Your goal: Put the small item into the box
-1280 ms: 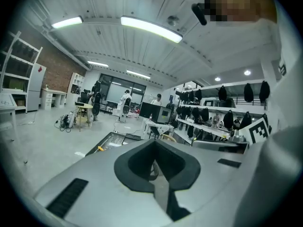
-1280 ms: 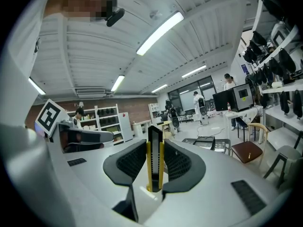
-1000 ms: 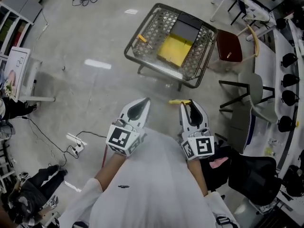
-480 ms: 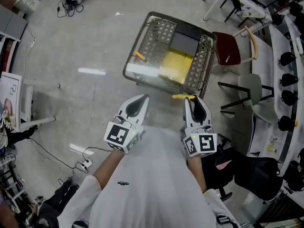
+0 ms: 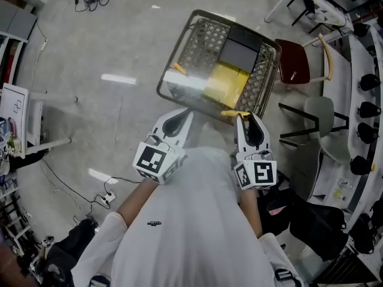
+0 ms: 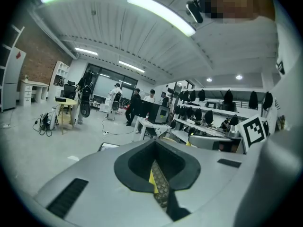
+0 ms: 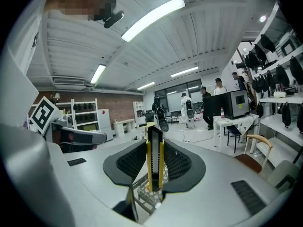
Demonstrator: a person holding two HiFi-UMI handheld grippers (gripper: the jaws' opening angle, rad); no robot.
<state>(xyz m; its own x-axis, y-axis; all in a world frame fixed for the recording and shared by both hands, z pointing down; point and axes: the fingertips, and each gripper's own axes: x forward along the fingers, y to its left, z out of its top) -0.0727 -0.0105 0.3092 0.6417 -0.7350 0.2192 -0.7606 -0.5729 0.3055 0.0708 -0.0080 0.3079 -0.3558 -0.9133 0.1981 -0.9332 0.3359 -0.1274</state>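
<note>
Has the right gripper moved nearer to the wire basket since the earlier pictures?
Yes. The right gripper, shut on the yellow cutter, has come forward: its tip now overlaps the near rim of the basket, where bare floor showed between them before.

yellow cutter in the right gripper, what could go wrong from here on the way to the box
1. The right gripper pinches the yellow cutter across its narrow body, and in the head view it sticks out sideways past the jaws, so it could pivot or slip.
2. The yellow box sits inside a wire basket with open mesh. If let go short of the box, the cutter could land on the mesh or snag there.
</note>
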